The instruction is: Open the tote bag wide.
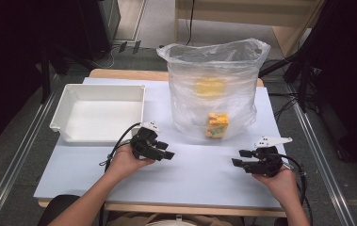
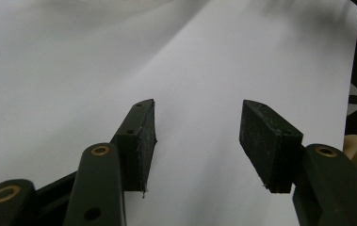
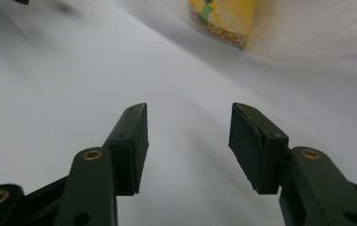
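Observation:
A clear plastic bag (image 1: 212,89) stands upright at the back middle of the white table (image 1: 199,174). Inside it I see a yellow packet with lemon print (image 1: 217,125) at the bottom front and another yellow item (image 1: 209,86) higher up. The packet (image 3: 223,21) also shows blurred through the plastic in the right gripper view. My left gripper (image 1: 167,150) hovers low over the table in front of the tray, jaws open and empty (image 2: 197,136). My right gripper (image 1: 240,158) is held at the front right, pointing left, open and empty (image 3: 188,141).
A white rectangular tray (image 1: 98,113) with nothing in it sits at the back left of the table. Beyond the table are a grey floor, dark stands at both sides and wooden furniture. Cables trail from both grippers.

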{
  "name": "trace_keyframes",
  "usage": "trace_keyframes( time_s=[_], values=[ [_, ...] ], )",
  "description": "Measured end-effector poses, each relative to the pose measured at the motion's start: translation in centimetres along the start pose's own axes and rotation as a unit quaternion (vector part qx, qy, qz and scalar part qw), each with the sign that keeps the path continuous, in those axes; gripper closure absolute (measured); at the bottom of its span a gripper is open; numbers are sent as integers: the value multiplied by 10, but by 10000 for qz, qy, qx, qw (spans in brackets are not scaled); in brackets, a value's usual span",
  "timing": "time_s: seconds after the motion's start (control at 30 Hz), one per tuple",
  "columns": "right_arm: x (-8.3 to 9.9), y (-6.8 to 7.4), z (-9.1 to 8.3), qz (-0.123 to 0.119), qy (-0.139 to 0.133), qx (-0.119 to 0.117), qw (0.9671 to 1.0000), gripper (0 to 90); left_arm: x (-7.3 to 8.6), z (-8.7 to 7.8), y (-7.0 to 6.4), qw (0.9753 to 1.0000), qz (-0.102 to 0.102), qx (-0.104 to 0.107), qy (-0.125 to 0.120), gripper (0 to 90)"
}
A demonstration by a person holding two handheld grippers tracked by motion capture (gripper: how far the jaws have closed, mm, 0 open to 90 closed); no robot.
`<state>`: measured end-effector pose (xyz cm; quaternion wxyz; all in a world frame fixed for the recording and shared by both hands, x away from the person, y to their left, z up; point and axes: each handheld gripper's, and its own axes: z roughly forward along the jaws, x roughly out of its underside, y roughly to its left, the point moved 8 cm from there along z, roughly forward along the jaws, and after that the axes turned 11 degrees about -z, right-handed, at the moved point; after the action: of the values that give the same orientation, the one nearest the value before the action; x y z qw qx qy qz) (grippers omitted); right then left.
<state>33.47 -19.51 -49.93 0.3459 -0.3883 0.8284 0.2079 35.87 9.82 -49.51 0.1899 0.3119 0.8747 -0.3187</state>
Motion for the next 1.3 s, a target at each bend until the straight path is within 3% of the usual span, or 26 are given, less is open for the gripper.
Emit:
trace_keyframes(
  time_s=[0.47,0.63,0.83,1.3],
  values=[
    [2,-1,-2,17,34,-44,10000,497,0,0,-1,10000,-26,45,-31,476],
    [2,-2,-3,52,22,-52,10000,490,-1,1,0,10000,-12,-73,-35,497],
    [3,-3,-5,110,-2,-11,9999,488,-1,3,-2,10000,-7,-74,-28,506],
    [8,-5,-8,228,27,-1,9997,489,-2,3,-5,9998,-178,11,7,564]
  ],
)
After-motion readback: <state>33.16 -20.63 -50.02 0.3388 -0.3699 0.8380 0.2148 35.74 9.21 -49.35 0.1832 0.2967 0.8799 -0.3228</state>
